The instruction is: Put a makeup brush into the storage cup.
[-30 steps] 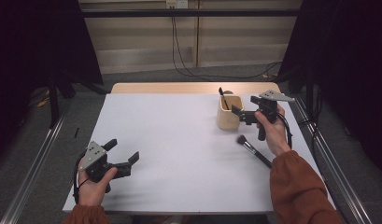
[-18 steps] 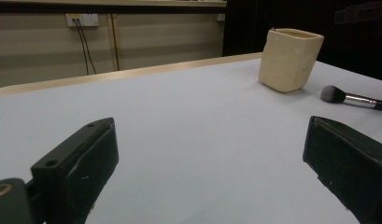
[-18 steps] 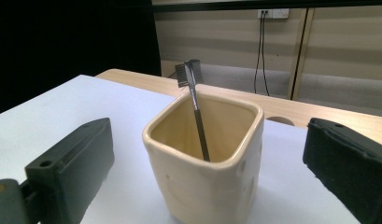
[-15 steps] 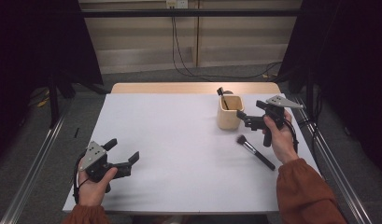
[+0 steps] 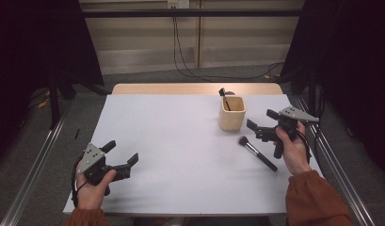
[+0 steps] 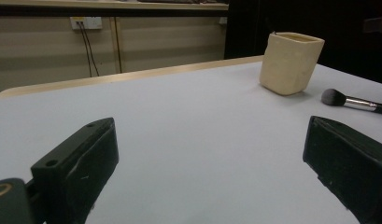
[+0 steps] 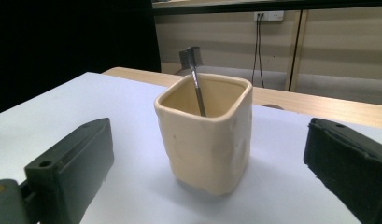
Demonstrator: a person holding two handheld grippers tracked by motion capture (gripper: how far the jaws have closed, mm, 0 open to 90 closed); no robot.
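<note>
Currently left tool [image 5: 118,154] sits low at the near left corner of the table [image 5: 171,141], jaws wide, nothing between them. Well apart from everything; through the left gripper view it looks across bare table toward the cup [image 6: 291,62] and brush [image 6: 354,101] far off to its right.

Right tool [image 5: 261,125] is near the right edge, mid-depth, jaws wide and empty, aimed at the cup [image 5: 231,113]; the right gripper view has the cup [image 7: 205,135] centred between the jaws, a little ahead, not touching.

Loose makeup brush [image 5: 257,153] lies flat on the table just beside and slightly nearer than the right tool. Long axis runs diagonally: bristle head toward the cup, handle end toward the near right corner. Head is near the cup's base, but apart from it.

Cup stands upright toward the far right of the table, with a thin dark brush [image 5: 224,98] already leaning inside.

My read: loose brush goes into the cup next. Right hand is clearly nearer. Tool needs to drop down and back toward the handle, jaws across the diagonal axis.
</note>
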